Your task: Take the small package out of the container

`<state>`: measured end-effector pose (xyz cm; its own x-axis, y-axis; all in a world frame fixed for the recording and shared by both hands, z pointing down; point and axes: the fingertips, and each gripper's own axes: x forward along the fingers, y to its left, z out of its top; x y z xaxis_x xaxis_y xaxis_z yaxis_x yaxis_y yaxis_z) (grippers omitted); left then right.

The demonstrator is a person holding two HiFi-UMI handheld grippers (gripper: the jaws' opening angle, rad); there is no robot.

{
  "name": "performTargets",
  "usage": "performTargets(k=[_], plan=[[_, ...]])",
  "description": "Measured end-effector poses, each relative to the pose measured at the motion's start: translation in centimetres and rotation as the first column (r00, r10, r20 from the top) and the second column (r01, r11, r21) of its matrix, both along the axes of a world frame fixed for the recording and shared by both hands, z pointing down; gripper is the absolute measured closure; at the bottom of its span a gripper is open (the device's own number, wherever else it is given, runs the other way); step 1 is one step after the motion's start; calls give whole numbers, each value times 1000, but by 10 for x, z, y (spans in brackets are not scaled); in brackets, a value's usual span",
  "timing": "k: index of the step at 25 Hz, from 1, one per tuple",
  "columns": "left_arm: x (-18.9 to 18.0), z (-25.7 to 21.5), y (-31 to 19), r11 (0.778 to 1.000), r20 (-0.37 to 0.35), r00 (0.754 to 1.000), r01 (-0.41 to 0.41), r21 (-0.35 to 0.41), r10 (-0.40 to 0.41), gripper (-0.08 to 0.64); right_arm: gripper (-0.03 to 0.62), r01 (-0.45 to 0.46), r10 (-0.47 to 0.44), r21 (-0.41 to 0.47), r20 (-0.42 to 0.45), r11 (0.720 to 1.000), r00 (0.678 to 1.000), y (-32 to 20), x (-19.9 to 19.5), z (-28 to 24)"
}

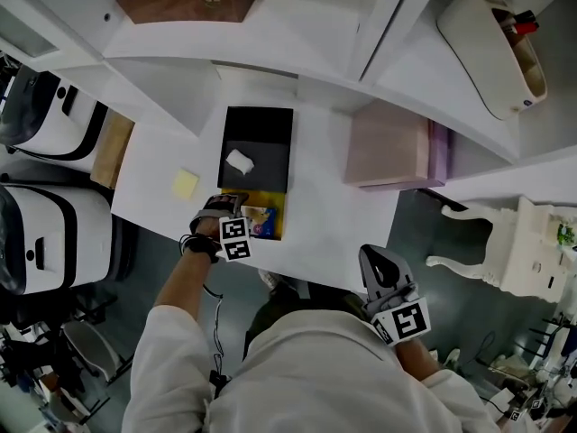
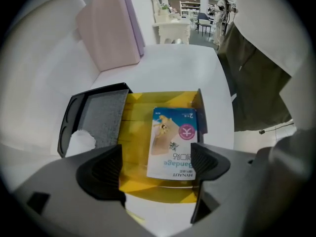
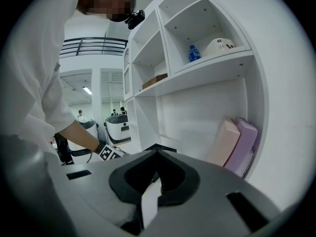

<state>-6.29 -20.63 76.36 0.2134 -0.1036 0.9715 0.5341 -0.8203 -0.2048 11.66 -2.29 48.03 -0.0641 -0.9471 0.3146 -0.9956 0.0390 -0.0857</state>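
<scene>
Hovering the left gripper (image 2: 155, 164) over the yellow container (image 2: 136, 132) at the desk's (image 1: 334, 224) near edge, holding jaws wide apart, gripping nothing. Noting the small package (image 2: 173, 142) lying flat inside that container. Holding the right gripper (image 3: 157, 154) off the desk's near right, jaws pressed together, empty.

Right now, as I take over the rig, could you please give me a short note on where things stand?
Left gripper: open, pointing down over the yellow container, with the small package below its jaws, not gripped.
Right gripper: shut, holding nothing, held near the table's front edge.
Package: lies flat inside the container, next to a black tray.
Done: left gripper lined up over the package.
Left: close on the package and lift it out.
</scene>
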Motion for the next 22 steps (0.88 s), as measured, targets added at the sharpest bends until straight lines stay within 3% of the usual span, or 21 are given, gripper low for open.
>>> performTargets(k=[3, 7, 17, 22], plan=[[2, 10, 6, 999, 32, 999, -8, -45, 10, 141, 568, -18, 18, 19, 4, 1000, 1000, -1, 5, 0], [4, 21, 8, 998, 63, 998, -17, -63, 21, 148, 568, -25, 26, -22, 10, 999, 1000, 1, 13, 8], [11, 22, -2, 997, 47, 999, 15, -82, -11, 149, 568, -25, 25, -12, 5, 1000, 1000, -12, 24, 9], [3, 19, 7, 989, 87, 996, 3, -146, 9, 149, 568, -14, 14, -28, 15, 1000, 1000, -16, 24, 10]])
